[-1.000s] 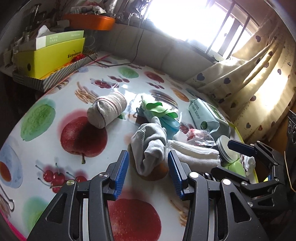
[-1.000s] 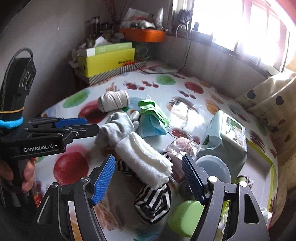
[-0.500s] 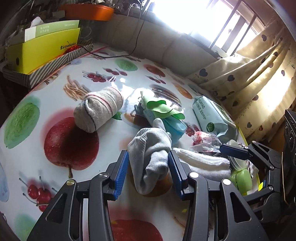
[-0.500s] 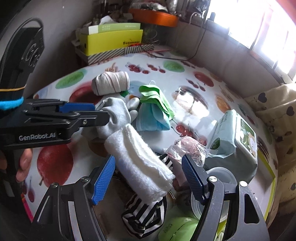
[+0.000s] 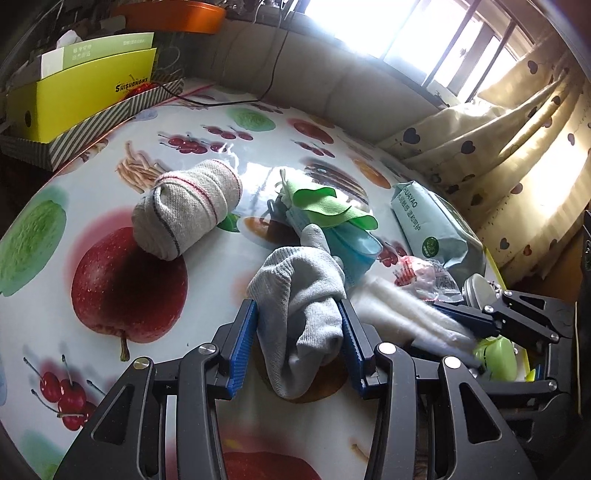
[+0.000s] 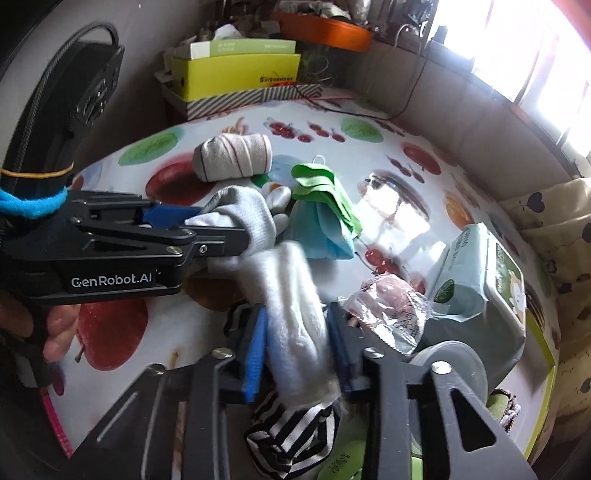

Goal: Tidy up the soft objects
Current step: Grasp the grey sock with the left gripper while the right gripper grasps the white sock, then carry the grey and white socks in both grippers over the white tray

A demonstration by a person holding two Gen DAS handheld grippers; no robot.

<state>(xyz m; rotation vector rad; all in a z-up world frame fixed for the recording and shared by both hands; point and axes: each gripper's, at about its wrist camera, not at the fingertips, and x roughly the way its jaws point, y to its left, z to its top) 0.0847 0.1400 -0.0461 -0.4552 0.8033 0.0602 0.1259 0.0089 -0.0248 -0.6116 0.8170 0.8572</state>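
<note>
Your light comes from the window (image 5: 417, 33), blown out to white in both views. Glare streaks the glossy worktop (image 5: 255, 173). The fisheye bends the edges and darkens the corners. In the right wrist view, the white towel (image 6: 291, 295) is smeared with blur.

Grippers I hold: two, left (image 5: 297, 339), right (image 6: 297, 345)
Grey sock (image 5: 299, 295): one
White towel (image 6: 295, 314): one
Rolled cloth (image 5: 186, 212): one
Wipes pack (image 5: 430, 225): one
Striped cloth (image 6: 291, 435): one
</note>
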